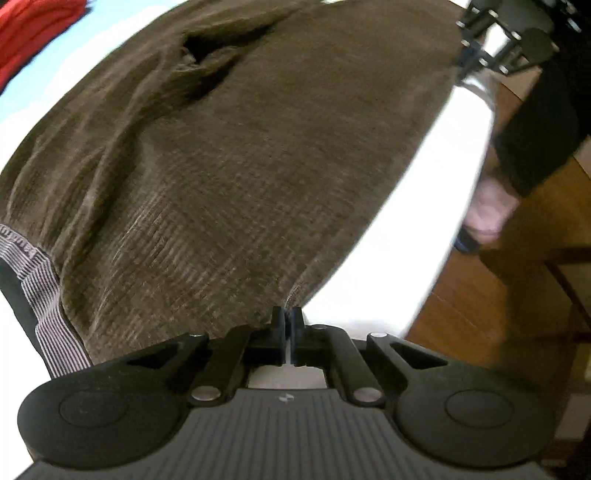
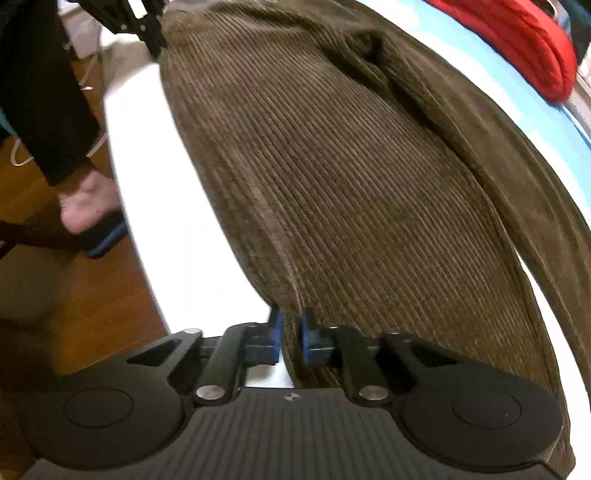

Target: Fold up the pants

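Note:
Brown corduroy pants [image 1: 236, 177] lie flat along a white surface [image 1: 406, 206], close to its edge. In the left wrist view my left gripper [image 1: 288, 317] points down at the pants' near corner, jaws together, pinching the fabric's edge. In the right wrist view the pants [image 2: 351, 184] stretch away from my right gripper [image 2: 291, 325], whose blue pads [image 2: 306, 332] are closed on the fabric's near edge beside a seam. Each view shows the other gripper at the pants' far end: the right gripper [image 1: 495, 40] and the left gripper [image 2: 147, 22].
A red garment [image 2: 517, 48] lies on a light-blue cloth [image 2: 480, 74] beyond the pants. A black garment with a grey striped waistband [image 1: 40, 291] lies beside them. Past the white edge are a wooden floor [image 1: 480, 295] and a person's foot in a slipper [image 2: 88, 210].

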The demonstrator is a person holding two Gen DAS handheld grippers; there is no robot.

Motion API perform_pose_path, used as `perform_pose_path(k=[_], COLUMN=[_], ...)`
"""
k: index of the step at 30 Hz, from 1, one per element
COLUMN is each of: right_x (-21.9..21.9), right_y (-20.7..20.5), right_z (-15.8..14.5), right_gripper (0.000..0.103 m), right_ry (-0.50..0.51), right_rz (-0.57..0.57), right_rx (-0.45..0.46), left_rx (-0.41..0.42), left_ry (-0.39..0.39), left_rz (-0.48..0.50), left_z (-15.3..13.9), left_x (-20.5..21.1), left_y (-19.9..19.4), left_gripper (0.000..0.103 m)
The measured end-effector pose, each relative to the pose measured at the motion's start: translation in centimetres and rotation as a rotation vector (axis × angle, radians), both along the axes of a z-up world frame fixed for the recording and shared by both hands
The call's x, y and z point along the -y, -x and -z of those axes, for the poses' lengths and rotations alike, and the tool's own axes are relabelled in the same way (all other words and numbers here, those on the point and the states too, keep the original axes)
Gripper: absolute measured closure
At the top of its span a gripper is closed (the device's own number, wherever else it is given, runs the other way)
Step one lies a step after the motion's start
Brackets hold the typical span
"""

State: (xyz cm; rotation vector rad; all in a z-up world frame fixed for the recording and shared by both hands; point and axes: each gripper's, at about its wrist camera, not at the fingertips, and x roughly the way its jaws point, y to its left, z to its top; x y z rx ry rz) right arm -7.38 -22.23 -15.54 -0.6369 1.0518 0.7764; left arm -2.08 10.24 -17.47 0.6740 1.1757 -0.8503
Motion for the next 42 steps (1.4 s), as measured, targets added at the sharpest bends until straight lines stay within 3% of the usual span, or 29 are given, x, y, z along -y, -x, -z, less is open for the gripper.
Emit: perform_pose_path(k=[4,6,9,12,13,15,17,19,22,25,28,35,42], right_x=[0.8,1.1,2.1,3.8,4.1,4.8,4.7,4.6,4.9,6.2,7.2,8.8,7.6], right_y=[0.2,0.0,-1.1,-2.3,-2.8,-3.4,-3.6,-3.1,-3.2,-4.7,-6.0,-8.8,-12.2], right_z=[-0.2,-0.4,-2.1,-4.1,-4.4,-4.2,-2.8,-0.8,-2.0,-5.2,-8.3,-12.6,-13.8], right_gripper=[0.091,0.089,0.076,0.064,0.063,0.062,0.062,0.062,0.062,0.06,0.055,0.05,0.05], right_ry=[-0.026,-0.007,-0.068,-0.169,-0.182,-0.164,-0.057,0.092,0.066,-0.054,-0.157,-0.285,-0.309], right_rz=[-0.003,0.015,0.088,0.192,0.221,0.272,0.287,0.242,0.243,0.373,0.514,0.763,0.855], right_rx=[-0.058,-0.069,-0.075,-0.036,-0.024,-0.017,-0.036,-0.074,-0.016,0.11,0.265,0.477,0.5], left_rx=[-0.102,-0.115,-0.057,0.036,0.055,0.064,-0.013,0.003,0.093,0.204,0.317,0.478,0.515], left_ry=[-0.027,0.001,0.168,0.227,0.202,0.074,-0.128,-0.128,-0.025,0.106,0.159,0.19,0.177], left_rz=[-0.006,-0.025,-0.177,-0.331,-0.377,-0.447,-0.502,-0.461,-0.565,-0.696,-0.794,-0.827,-0.853], left_z=[0.7,0.3,-2.6,-4.0,-3.8,-2.2,1.2,1.2,-1.5,-4.4,-6.3,-8.3,-8.5], left_x=[-0.6,-1.0,-2.9,-5.0,-5.7,-6.9,-7.9,-8.0,-8.6,-9.2,-8.5,-3.0,0.6], left_y=[0.1,-0.3,-2.4,-4.6,-5.3,-6.2,-7.0,-6.8,-8.1,-9.7,-11.0,-13.6,-16.2], left_gripper=[0.103,0.1,0.081,0.078,0.078,0.078,0.081,0.081,0.073,0.047,0.037,0.032,0.032])
